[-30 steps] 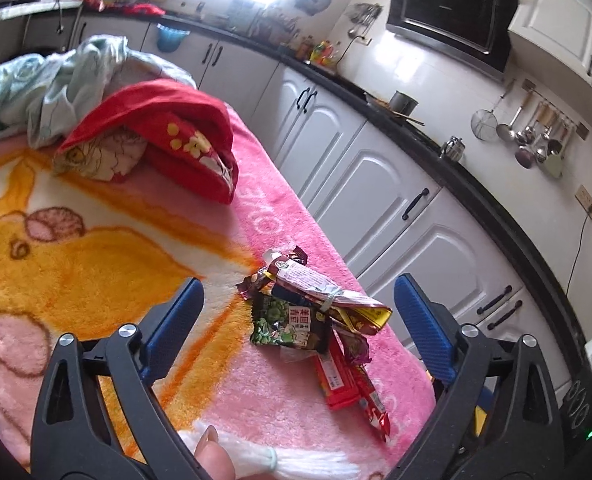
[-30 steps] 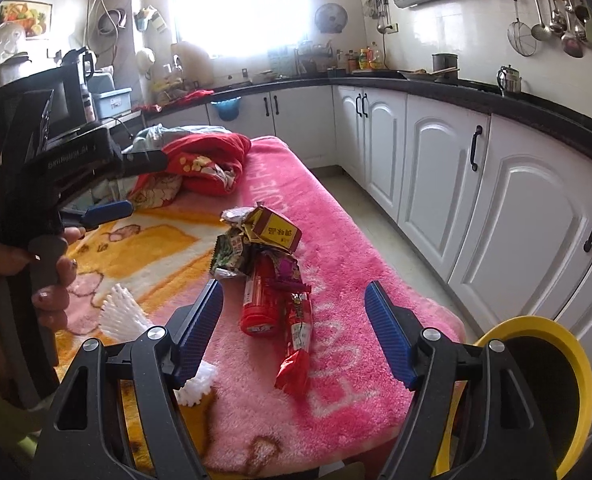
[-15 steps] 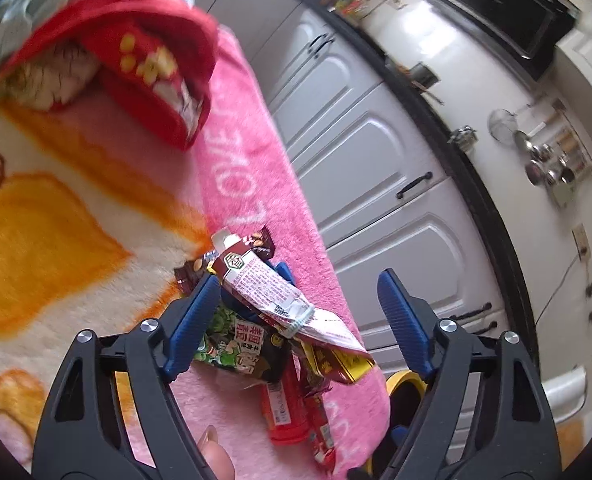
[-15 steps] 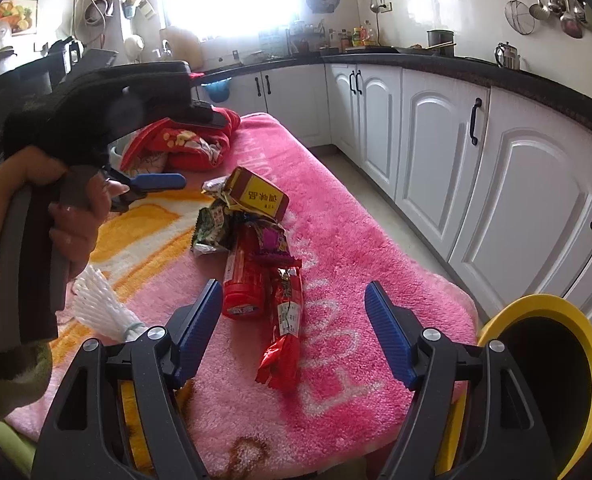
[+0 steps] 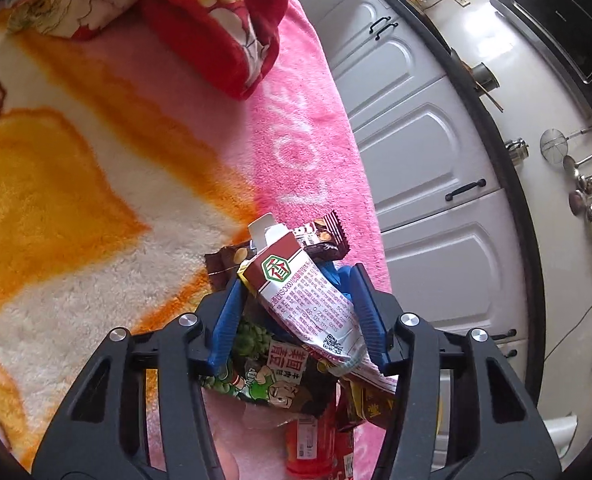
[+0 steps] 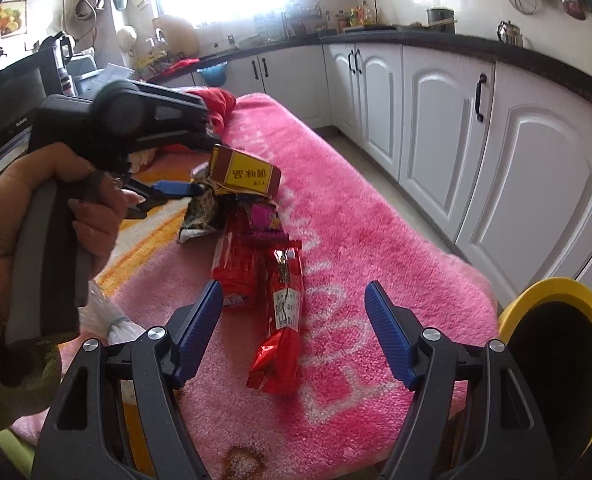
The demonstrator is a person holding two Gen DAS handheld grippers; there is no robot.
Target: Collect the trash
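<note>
A pile of snack wrappers lies on the pink blanket (image 6: pixel 376 240). My left gripper (image 5: pixel 296 280) is shut on a maroon and white drink carton (image 5: pixel 296 292) at the top of the pile; its blue pads press both sides. The right wrist view shows that carton (image 6: pixel 244 172) tilted above the pile. Under it lie a green snack packet (image 5: pixel 268 376) and a brown chocolate wrapper (image 5: pixel 320 236). My right gripper (image 6: pixel 292 320) is open, low over a long red wrapper (image 6: pixel 284 292), beside a red packet (image 6: pixel 236 268).
A black bin with a yellow rim (image 6: pixel 556 292) stands off the blanket's near right corner. White cabinets (image 6: pixel 536 160) run along the right. A red cushion (image 5: pixel 216 12) lies at the far end. A white crumpled bag (image 6: pixel 108 316) sits by the person's hand (image 6: pixel 56 184).
My left gripper came down onto the pile and its fingers narrowed from wide open onto the carton. My right gripper moved slightly nearer the red wrappers and stayed open.
</note>
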